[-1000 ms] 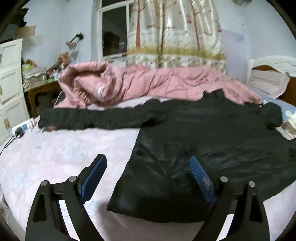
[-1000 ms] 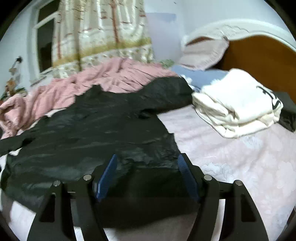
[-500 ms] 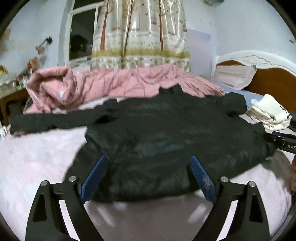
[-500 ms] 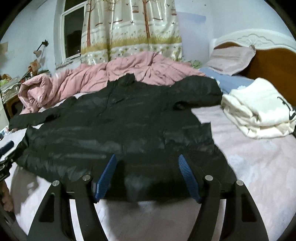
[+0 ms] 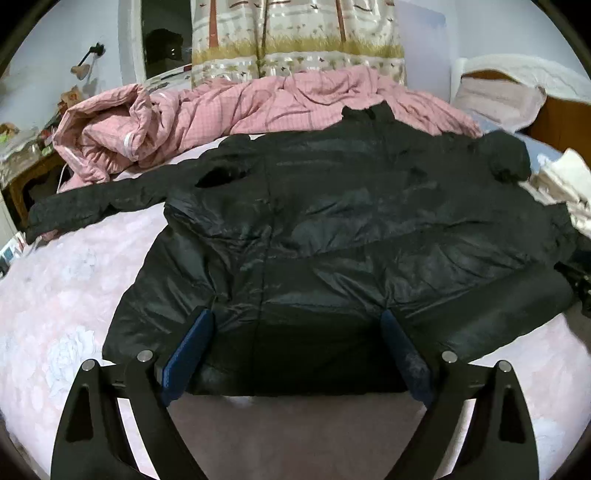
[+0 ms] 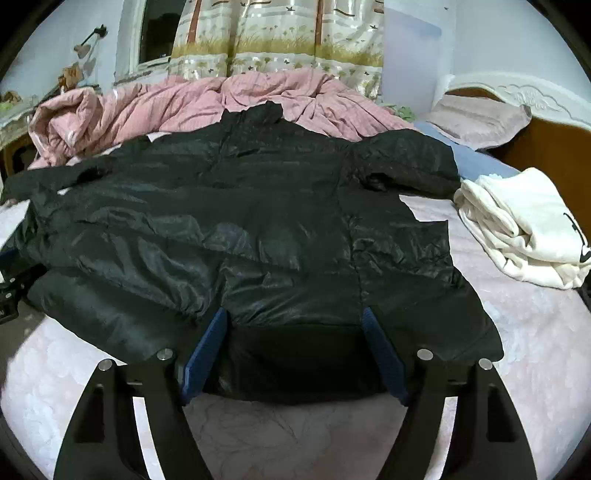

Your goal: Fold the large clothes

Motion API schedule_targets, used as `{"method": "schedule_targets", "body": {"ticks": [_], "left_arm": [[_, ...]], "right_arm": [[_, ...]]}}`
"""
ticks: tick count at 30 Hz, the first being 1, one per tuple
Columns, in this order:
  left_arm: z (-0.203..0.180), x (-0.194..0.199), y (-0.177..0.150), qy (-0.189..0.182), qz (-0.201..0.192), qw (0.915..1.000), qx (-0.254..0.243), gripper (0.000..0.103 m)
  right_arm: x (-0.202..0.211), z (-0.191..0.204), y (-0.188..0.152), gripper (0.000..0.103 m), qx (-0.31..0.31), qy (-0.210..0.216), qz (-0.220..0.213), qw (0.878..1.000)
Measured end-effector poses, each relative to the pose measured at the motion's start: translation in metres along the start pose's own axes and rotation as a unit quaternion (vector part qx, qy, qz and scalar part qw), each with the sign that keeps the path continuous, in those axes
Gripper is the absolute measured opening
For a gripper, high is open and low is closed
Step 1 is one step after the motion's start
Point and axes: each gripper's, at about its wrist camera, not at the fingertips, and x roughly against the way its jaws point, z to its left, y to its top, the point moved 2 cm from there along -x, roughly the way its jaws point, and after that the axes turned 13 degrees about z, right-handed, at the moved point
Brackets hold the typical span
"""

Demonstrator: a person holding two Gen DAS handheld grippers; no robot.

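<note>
A large black puffer jacket (image 5: 332,221) lies spread flat on the pink bedsheet (image 5: 66,302), collar toward the far side and hem toward me. One sleeve (image 5: 92,206) stretches out to the left; the other (image 6: 413,162) is bent near the pillow end. My left gripper (image 5: 295,315) is open, its blue pads (image 5: 188,354) straddling the hem's left half without pressing it. My right gripper (image 6: 294,314) hangs over the hem's right half, jaws opening. The hem (image 6: 295,362) lies between its pads (image 6: 384,354), untouched by them.
A rumpled pink quilt (image 5: 221,107) is heaped behind the jacket. A folded white garment (image 6: 524,229) lies at the right, near a pillow (image 6: 480,122) and wooden headboard (image 6: 546,147). Curtain (image 5: 295,33) and window stand behind; a cluttered side table (image 5: 22,162) is at far left.
Both grippers have come down and in toward the jacket's hem, which now lies between each pair of fingers. The right gripper's fingers stand slightly wider apart.
</note>
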Motion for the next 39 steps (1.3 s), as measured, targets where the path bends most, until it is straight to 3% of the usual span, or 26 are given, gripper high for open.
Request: {"method": "schedule_targets", "body": {"ticks": [3,8,11,18,21,26,32,35,39], "left_arm": [[-0.004,0.001,-0.002,0.015,-0.003,0.9998,-0.009,0.092],[0.006,0.033,-0.008,-0.022,-0.058,0.998,-0.013,0.089],[0.002,0.051,-0.014,-0.001,-0.082,0.9955,-0.048,0.089],[-0.003,0.035,-0.028,0.01,-0.033,0.9962,-0.08,0.092],[-0.005,0.026,-0.031,0.027,-0.018,0.9953,-0.091,0.093],[-0.005,0.024,-0.031,0.044,-0.016,0.995,-0.089,0.1],[0.007,0.019,-0.016,0.075,-0.026,0.9944,-0.069,0.1],[0.007,0.023,-0.003,0.086,-0.053,0.9904,-0.094,0.1],[0.0,0.016,0.004,0.09,-0.053,0.9847,-0.139,0.1]], "right_arm": [[-0.003,0.001,0.001,0.08,0.002,-0.005,0.002,1.0],[0.02,-0.007,-0.006,0.08,-0.013,-0.004,-0.048,0.999],[0.035,-0.007,-0.019,0.085,-0.001,-0.001,-0.059,0.998],[0.037,0.001,-0.04,0.087,0.019,-0.026,-0.029,0.999],[0.033,0.0,-0.047,0.088,0.017,-0.064,-0.007,0.998],[0.03,-0.004,-0.053,0.09,0.013,-0.083,0.015,0.996],[0.016,-0.021,-0.039,0.095,-0.023,-0.091,0.017,0.995],[0.009,-0.027,-0.027,0.095,-0.028,-0.106,0.021,0.994],[0.009,-0.01,-0.017,0.095,0.046,-0.129,-0.009,0.991]]}}
